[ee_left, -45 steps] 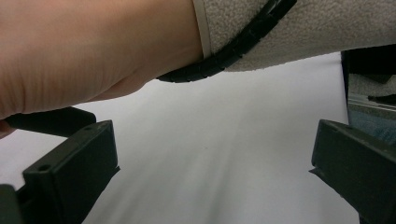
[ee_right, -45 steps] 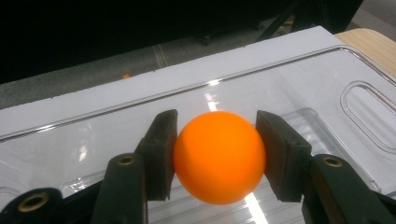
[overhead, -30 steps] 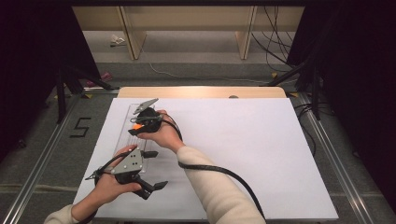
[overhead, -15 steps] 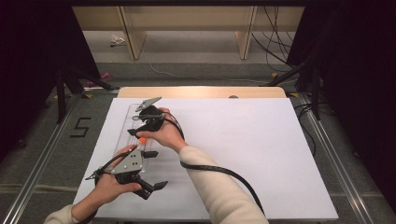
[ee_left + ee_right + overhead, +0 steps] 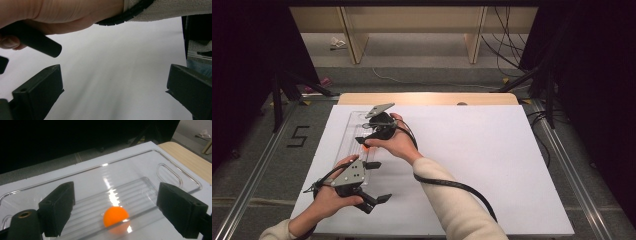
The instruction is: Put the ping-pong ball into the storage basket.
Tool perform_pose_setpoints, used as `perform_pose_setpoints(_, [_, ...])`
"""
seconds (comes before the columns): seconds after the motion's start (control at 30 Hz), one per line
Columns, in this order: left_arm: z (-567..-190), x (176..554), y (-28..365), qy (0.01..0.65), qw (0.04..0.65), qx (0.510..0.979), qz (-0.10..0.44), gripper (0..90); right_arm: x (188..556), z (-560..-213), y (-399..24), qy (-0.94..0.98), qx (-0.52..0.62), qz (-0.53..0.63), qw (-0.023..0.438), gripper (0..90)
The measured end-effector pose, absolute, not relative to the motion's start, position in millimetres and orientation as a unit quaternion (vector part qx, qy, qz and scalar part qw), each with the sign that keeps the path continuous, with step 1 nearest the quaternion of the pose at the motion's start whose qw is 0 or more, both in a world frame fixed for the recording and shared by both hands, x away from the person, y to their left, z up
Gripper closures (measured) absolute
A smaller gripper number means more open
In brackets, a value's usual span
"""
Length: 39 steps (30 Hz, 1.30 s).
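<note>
Orange ball in clear tray, both tongs spread, floor mark "5"

The tray on the left of the table is clear, glossy plastic with a ribbed floor that throws bright glints. The ball in it is smooth orange with a soft sheen. The table cover is matt white, paper-like and smooth; bare pale wood shows along its far edge. The right gripper has matt black, slightly grainy jaws. The sleeve is cream, fleecy cloth. The cable looks ribbed black plastic.
</note>
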State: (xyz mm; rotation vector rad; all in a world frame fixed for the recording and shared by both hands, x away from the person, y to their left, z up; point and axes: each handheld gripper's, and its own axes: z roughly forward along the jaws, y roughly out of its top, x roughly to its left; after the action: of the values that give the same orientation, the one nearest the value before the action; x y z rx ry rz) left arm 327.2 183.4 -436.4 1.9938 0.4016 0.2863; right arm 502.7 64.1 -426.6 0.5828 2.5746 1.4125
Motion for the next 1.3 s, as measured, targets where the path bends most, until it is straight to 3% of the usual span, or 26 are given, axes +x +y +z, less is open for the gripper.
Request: perform_pose_setpoints(1.3, [-436,328,184,0.168,0.518,0.830,0.121,0.0,481,-421,-46,0.840,0.250,0.470,0.105,16.2])
